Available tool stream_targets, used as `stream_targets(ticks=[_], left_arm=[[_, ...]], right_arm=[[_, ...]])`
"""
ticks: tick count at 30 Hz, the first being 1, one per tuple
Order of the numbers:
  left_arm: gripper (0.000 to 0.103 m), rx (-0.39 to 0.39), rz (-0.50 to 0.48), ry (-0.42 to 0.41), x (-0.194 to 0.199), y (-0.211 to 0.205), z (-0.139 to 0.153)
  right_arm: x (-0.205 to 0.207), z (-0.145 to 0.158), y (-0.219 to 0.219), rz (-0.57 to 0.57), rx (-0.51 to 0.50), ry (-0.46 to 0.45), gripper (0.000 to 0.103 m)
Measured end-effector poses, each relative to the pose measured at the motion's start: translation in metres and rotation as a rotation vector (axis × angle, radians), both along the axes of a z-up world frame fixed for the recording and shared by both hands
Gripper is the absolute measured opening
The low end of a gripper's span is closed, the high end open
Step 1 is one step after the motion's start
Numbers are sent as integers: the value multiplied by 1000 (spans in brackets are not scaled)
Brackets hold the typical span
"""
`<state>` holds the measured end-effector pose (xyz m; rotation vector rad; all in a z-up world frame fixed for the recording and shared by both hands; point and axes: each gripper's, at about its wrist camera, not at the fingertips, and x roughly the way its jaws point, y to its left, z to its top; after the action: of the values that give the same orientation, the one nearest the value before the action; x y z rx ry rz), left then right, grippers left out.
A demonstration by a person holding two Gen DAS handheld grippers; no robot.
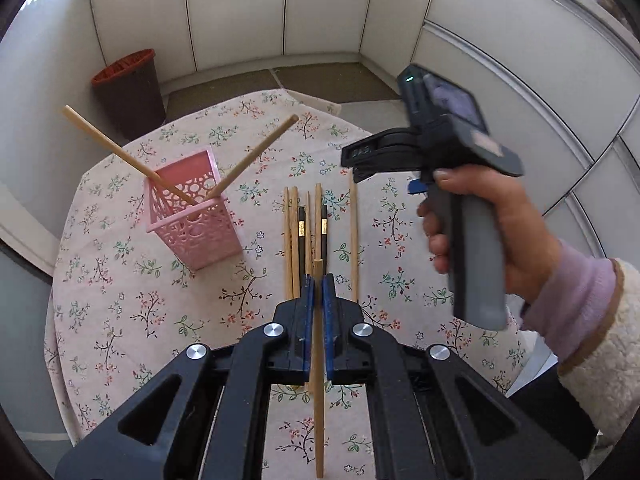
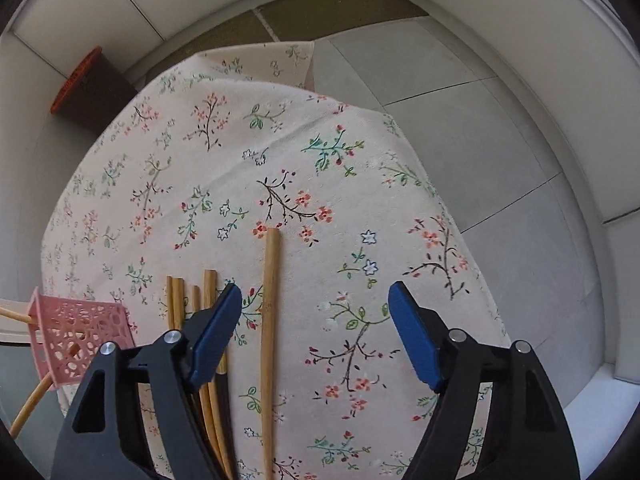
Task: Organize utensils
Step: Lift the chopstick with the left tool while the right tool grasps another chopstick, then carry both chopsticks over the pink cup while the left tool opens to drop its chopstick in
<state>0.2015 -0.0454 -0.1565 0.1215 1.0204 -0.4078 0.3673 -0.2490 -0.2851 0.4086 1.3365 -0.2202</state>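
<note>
On the far left, beyond the surface (image 1: 120,320) with its floral cloth, a dark bin (image 1: 130,92) with a red rim stands on the floor. Next comes the pink perforated holder (image 1: 192,216), upright on the cloth, with two wooden chopsticks (image 1: 132,160) leaning out of it in a V. Just right of the holder, a row of loose chopsticks (image 1: 296,236), wooden and dark ones, lies side by side on the cloth. Your left hand-held gripper (image 1: 318,292) is above that row, its blue pads pressed together on a single wooden chopstick (image 1: 319,380) that runs along the gap between them and pokes out past the tips. Further right, your right hand-held gripper (image 2: 316,336) hangs above the cloth with its fingers spread wide, nothing between them; one wooden chopstick (image 2: 269,320) of the row lies below the gap, nearer the left finger. Your right hand (image 1: 480,232) grips its handle.
</note>
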Motion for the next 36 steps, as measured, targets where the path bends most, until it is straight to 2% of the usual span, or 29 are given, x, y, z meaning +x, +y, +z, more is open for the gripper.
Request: stream_targets(ticks=[1,3,4,5,6,7,8,11,13,18,21,29,36], left_arm=[[4,-9,-6,-18,-3,2,6],[4,-31,-14,-45,-10,8,16],[4,-43,-18,-51,-12,10,20],[4,-55,-21,-59,-14,13,24],[4,-64,-18,-67,-15,15,28],[4,-78,-16,-72,-16,18,31],[4,-90,-15,-76,-17,21,33],[4,-117,-3,-88,-20,32,40],[4,-132,3,-90,-23,39,45],[4,-158,10,-118,-34,50,59],[4,-169,21,-141,-42,54,67],[4,-193,98,-192,-55,75,86],[4,-208,169,-254,-64,96,113]], right_arm=[[6,-5,6,12,-15,22,67],[14,-17,15,27,-13,60,52],[16,-21,20,29,-18,80,50],[18,-18,24,32,-50,63,38],[19,-18,30,53,-67,60,20],[18,-17,33,57,-66,50,11],[15,-17,32,48,-30,49,8],[-2,-5,21,-7,27,-11,8],[-23,18,19,8,56,-98,8],[-93,94,20,81,47,-297,8],[-128,127,17,106,49,-368,8],[-185,177,22,135,61,-495,8],[-210,238,34,204,85,-609,8]])
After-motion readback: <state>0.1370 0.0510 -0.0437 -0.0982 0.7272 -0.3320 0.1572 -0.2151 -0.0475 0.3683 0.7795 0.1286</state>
